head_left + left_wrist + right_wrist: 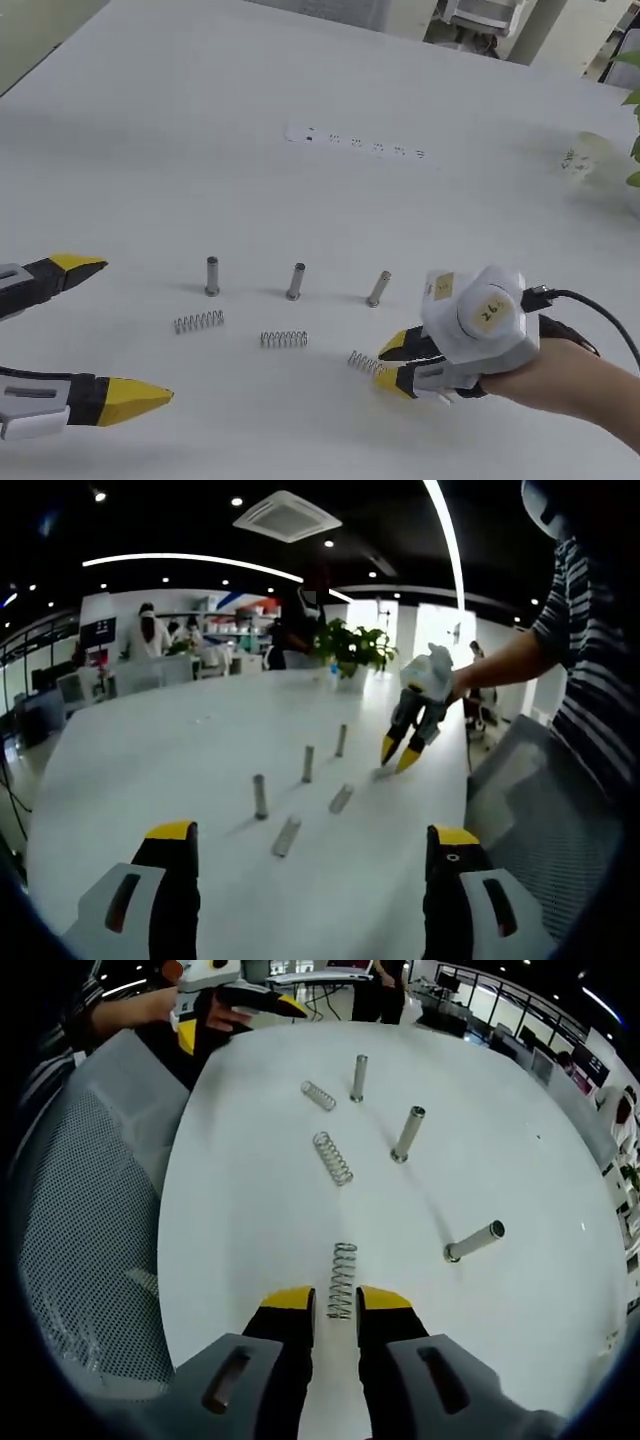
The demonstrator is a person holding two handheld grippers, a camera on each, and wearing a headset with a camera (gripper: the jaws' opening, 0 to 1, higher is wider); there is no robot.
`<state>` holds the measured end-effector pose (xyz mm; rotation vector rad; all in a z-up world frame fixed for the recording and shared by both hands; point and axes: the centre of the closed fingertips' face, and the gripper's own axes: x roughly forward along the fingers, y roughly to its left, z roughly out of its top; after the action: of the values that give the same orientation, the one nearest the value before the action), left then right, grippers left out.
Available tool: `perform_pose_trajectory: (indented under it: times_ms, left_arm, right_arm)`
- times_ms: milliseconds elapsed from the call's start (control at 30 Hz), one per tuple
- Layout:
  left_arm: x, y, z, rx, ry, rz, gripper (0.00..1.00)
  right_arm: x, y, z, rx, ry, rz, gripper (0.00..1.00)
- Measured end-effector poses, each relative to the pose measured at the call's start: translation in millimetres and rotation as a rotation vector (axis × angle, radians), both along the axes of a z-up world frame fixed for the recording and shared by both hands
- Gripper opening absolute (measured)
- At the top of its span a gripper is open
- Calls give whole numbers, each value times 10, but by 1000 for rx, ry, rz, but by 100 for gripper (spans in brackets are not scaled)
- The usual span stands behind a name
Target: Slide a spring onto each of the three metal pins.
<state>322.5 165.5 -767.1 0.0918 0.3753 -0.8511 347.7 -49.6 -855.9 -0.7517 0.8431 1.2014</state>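
Right now three pins stand in a row on the white table (300, 60), all bare, with the springs lying flat beside them. Taking the middle pin (296, 281) as the mark in the head view, the left pin (212, 276) stands to its left and the right pin (379, 288) to its right, each well apart from it. The middle spring (284, 340) lies just on the person's side of the middle pin, near but not touching. The left spring (199, 321) lies to the near left of that pin, and the right spring (365, 362) to its near right. The right gripper (388, 365), held in a hand (560, 375), sits at the right spring's far-right end. Its jaws are drawn close with a narrow gap, and in the right gripper view the spring's end lies in that gap with a sliver of table showing on one side. The left gripper (130, 330) hangs far left of the middle pin, jaws spread wide and holding nothing. A power strip (355, 142) lies well beyond the middle pin.
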Motion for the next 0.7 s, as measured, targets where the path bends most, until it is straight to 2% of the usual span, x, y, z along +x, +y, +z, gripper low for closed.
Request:
perform_pose_trajectory:
  times_ms: [300,700]
  left_arm:
    - [-23,-66,11,-2,5,-21,90]
    - [-86,-230,26,-14,12,-73,86]
  right_arm:
    - [9,-73,-92,-34,0,9,8]
    - [42,52,266,30,-58,49,8]
